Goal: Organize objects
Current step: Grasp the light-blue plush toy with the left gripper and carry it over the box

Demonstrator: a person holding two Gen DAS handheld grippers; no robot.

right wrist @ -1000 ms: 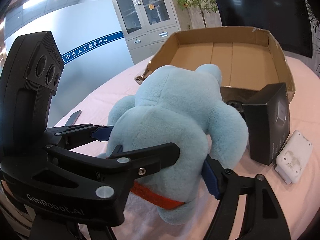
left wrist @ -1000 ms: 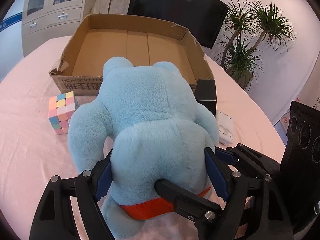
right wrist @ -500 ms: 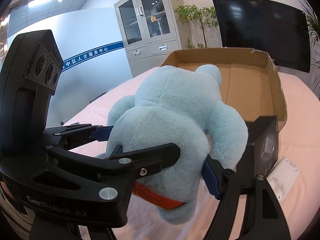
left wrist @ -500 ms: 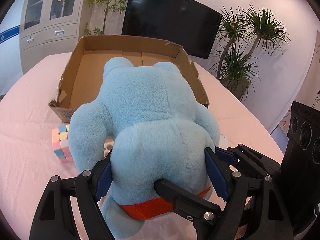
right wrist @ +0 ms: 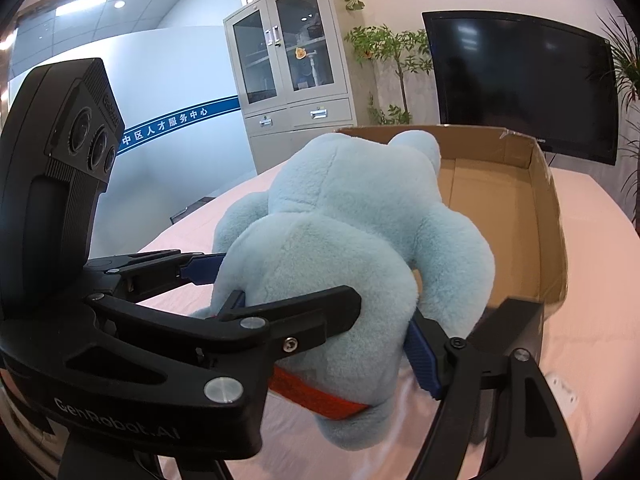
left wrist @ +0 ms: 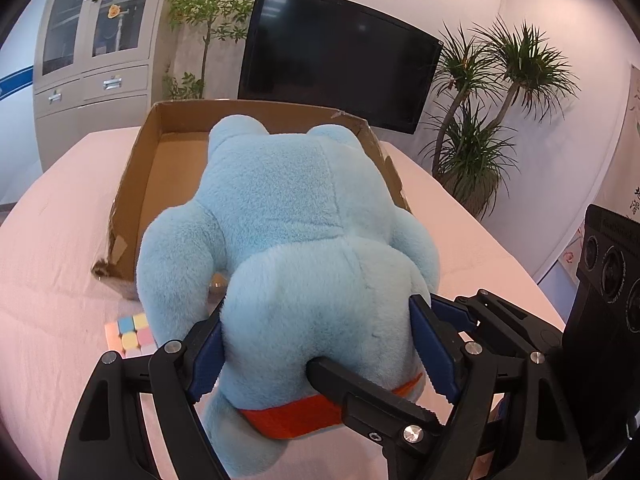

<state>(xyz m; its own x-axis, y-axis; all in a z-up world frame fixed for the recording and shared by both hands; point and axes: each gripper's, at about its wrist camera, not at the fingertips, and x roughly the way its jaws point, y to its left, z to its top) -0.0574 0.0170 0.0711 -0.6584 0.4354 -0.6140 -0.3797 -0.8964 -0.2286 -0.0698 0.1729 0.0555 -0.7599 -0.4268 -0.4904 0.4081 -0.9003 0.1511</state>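
Observation:
A light blue plush toy (left wrist: 296, 240) with an orange band fills the middle of both views (right wrist: 352, 240). My left gripper (left wrist: 320, 344) is shut on its lower body, a blue pad on each side. My right gripper (right wrist: 328, 320) is shut on the same plush from the other side. The plush hangs above the pink table, in front of the near wall of an open cardboard box (left wrist: 132, 196), also in the right wrist view (right wrist: 548, 216). What lies under the plush is hidden.
A pastel puzzle cube (left wrist: 130, 334) lies on the pink tablecloth at the left. A black box (right wrist: 516, 320) stands by the cardboard box's near right corner, with a white flat item (right wrist: 564, 392) beside it. A cabinet, a TV and plants stand behind.
Both grippers have lifted the plush and carried it forward toward the cardboard box. The cube and black box now sit lower in view.

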